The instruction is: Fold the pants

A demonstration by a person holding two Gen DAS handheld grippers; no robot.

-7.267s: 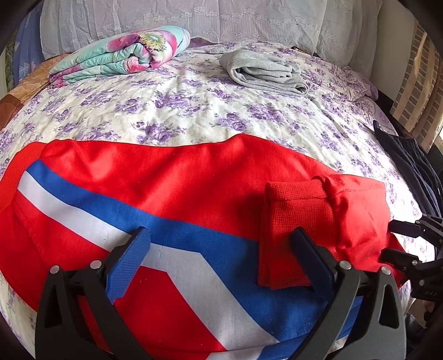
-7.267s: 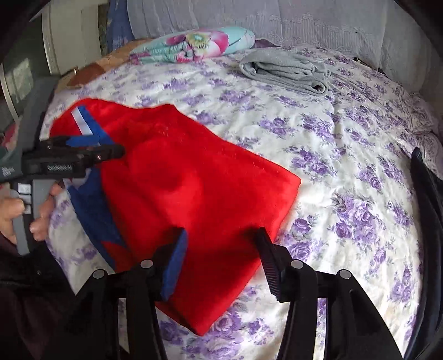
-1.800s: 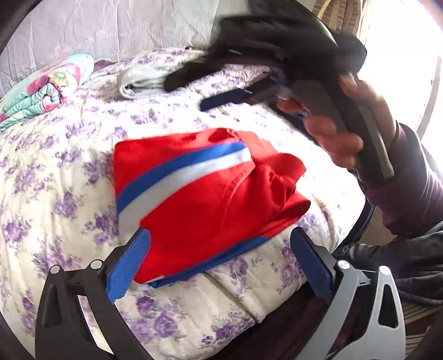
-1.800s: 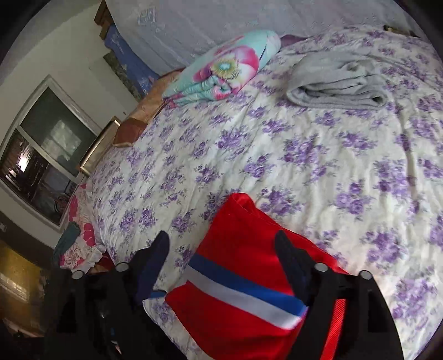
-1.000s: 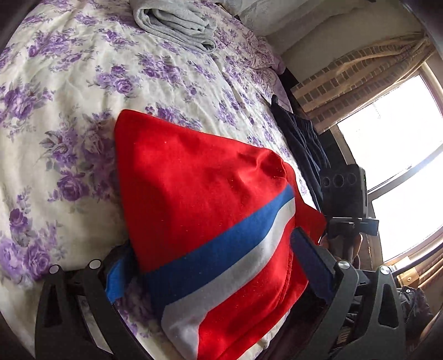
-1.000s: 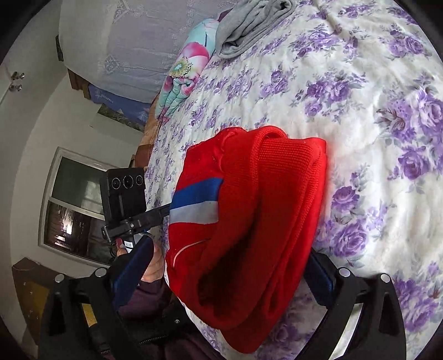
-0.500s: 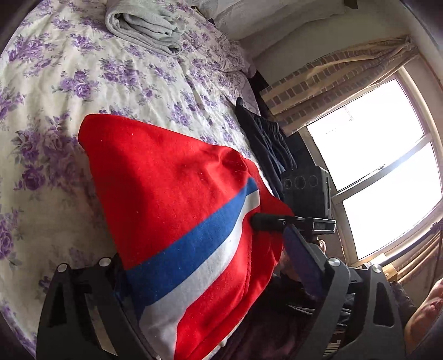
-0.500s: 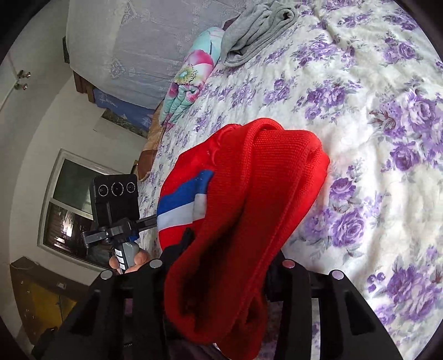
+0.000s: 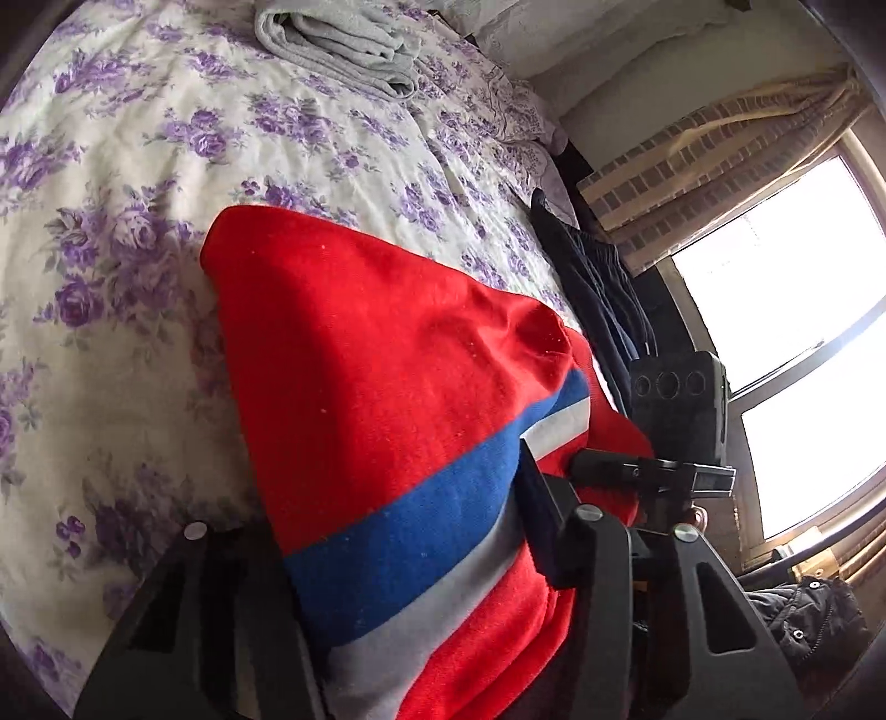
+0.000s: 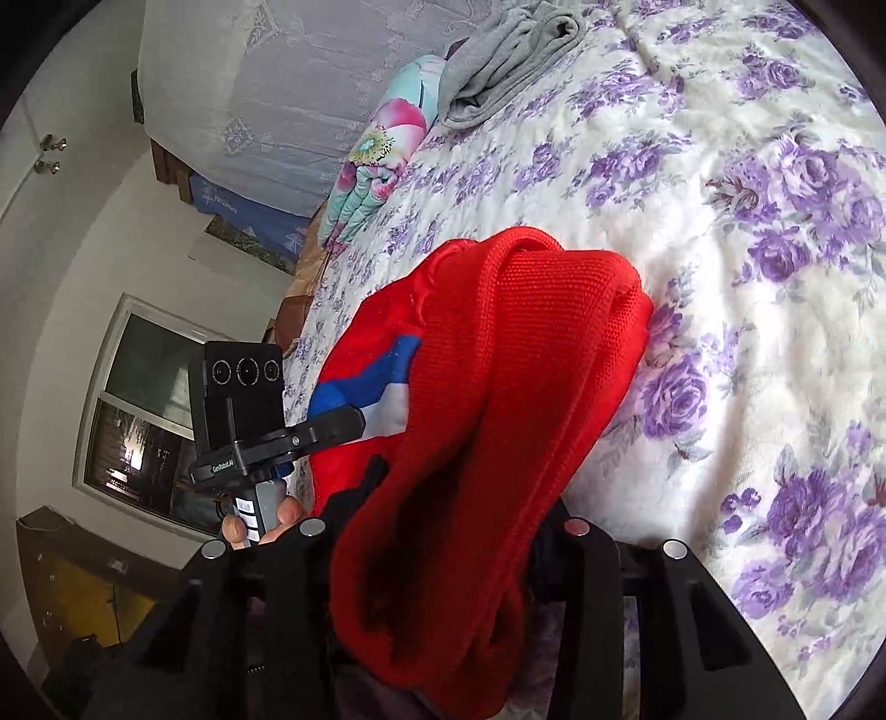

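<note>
My left gripper (image 9: 398, 559): clamped on the folded red pants (image 9: 387, 376), striped end. My right gripper (image 10: 443, 531): clamped on their ribbed red end. Pants: bundled at the near edge of the floral bed (image 9: 138, 183). Beyond: folded grey garment (image 9: 343, 44), rolled floral quilt (image 10: 382, 149).

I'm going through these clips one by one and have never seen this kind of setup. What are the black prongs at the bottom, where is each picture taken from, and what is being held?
No robot here: a person holds a two-finger gripper in each hand, each with a fisheye camera looking along its fingers. The black prongs are those fingers. One picture comes from the left gripper, the other from the right gripper. Both are shut on opposite ends of the folded red pants, which have a blue and white stripe. The pants sit on a bed with a purple-flowered sheet. Farther back lie folded grey clothes and a floral bundle; dark clothing lies at the bed's edge.
</note>
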